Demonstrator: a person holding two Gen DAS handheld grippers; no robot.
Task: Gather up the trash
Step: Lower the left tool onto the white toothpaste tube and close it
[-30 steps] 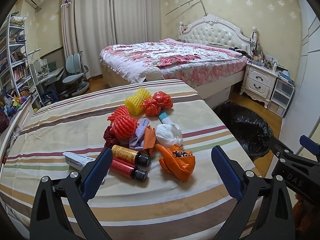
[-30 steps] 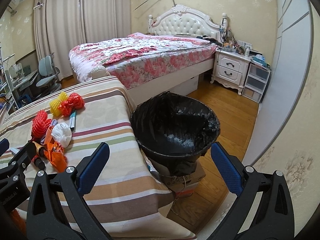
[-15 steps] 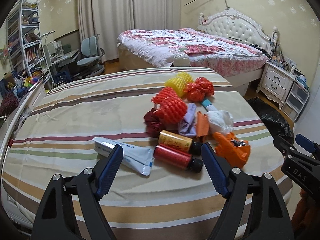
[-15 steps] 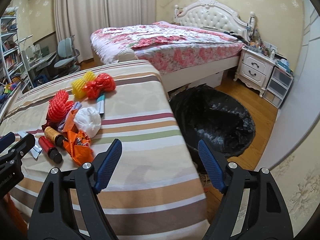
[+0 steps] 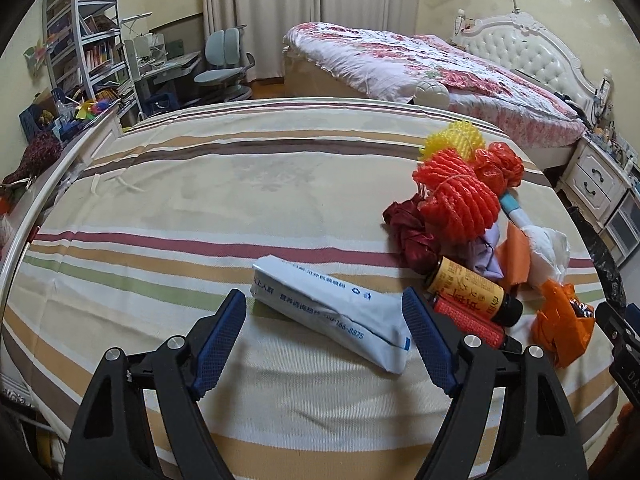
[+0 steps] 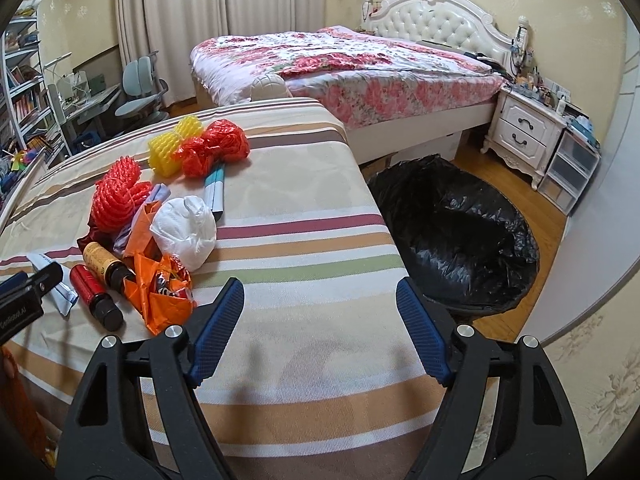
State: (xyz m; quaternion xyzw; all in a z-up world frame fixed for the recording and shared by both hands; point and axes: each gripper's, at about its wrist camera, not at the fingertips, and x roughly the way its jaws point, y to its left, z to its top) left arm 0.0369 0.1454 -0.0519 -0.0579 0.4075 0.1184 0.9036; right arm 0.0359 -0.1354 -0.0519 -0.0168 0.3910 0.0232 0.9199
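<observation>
A white pack (image 5: 332,316) is framed only by the released left tool (image 5: 324,334); a bin (image 6: 460,236) is seen only right of the released right tool (image 6: 320,326); both tools' jaws have just been narrowing.

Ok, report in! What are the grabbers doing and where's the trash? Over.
Left gripper open, white packet lying between its jaws, not gripped. Right gripper open, empty, over striped cover. Trash pile uncollected; black-lined bin alongside, nothing blocking.

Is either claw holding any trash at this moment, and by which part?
Nothing is held. Left claw stands open around the white tube; right claw is open.
</observation>
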